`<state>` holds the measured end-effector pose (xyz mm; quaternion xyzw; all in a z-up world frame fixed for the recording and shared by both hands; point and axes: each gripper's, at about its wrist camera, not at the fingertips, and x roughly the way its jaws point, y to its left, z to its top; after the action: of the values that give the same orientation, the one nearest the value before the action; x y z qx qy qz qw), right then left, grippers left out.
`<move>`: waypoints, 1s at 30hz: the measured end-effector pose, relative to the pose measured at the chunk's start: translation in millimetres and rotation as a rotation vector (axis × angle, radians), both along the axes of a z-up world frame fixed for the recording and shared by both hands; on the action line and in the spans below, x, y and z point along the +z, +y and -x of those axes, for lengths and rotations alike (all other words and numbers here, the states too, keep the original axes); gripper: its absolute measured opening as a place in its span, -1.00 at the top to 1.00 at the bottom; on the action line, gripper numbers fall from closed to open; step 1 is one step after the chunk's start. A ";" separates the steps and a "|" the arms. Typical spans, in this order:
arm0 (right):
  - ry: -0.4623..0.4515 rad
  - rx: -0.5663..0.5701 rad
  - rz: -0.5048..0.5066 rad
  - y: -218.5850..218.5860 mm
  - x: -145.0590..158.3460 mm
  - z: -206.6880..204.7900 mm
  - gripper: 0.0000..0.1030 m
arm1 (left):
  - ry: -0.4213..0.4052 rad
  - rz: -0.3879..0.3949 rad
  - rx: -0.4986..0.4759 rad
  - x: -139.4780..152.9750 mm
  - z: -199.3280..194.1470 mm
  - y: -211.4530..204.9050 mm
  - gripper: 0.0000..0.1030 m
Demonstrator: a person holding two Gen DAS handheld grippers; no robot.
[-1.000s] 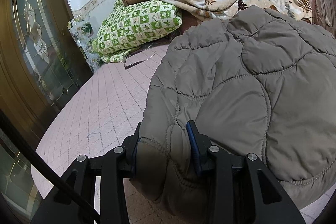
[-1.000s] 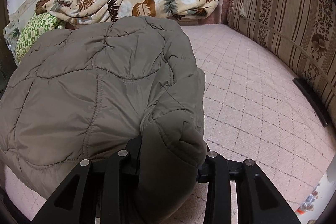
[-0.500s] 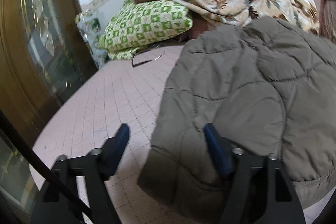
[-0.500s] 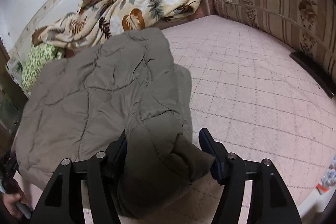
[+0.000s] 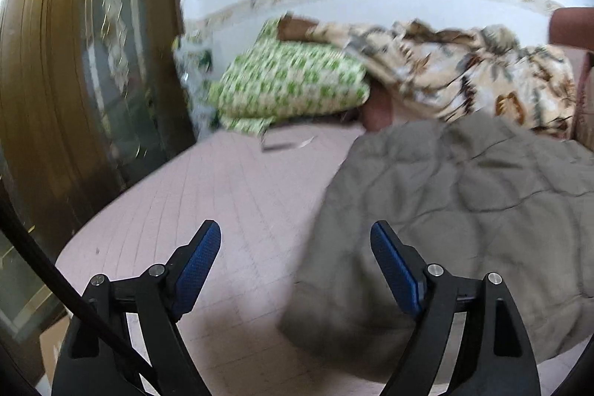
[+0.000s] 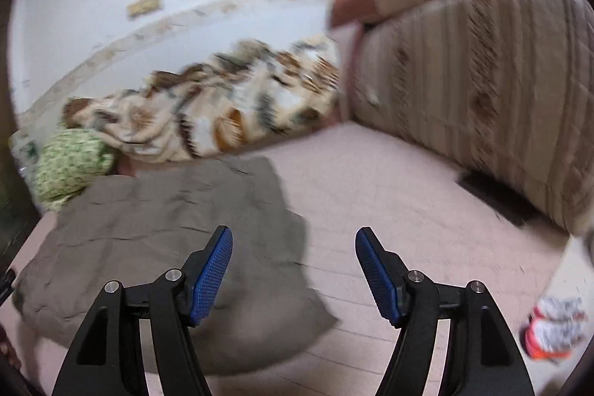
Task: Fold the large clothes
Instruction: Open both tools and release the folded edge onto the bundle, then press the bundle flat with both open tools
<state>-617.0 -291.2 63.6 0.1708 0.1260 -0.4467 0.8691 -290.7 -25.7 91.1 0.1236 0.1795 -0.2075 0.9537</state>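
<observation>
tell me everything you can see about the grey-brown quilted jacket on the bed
The grey-brown quilted puffer jacket looks padded and soft, stitched into wavy panels. It lies folded into a compact, roughly rectangular bundle, flat on the pink quilted mattress cover, its far edge close to the green checked pillow and the leaf-patterned blanket. Neither gripper touches it: its near corners lie below and beyond the open left gripper and right gripper. The views are motion-blurred, so finer details cannot be made out.

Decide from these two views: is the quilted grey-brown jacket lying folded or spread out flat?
Folded. The jacket lies as a compact, puffy bundle on the mattress, no sleeves showing.
</observation>
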 end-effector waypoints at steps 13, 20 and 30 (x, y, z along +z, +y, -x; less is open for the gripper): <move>0.191 0.259 -0.098 22.0 -39.1 -100.4 -0.42 | 0.226 -0.040 -0.230 -38.4 3.6 -57.2 -0.62; 0.244 0.265 -0.158 9.5 -61.3 -115.4 -0.50 | 0.231 -0.057 -0.235 -51.1 2.9 -65.0 -0.65; 0.136 0.146 -0.057 25.3 -29.2 -64.4 -0.49 | 0.128 -0.017 -0.197 -22.8 19.5 -30.2 -0.65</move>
<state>-552.6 -265.9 34.5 0.1552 0.2097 -0.3889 0.8836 -310.2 -55.9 68.3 0.1352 0.2286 -0.3063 0.9141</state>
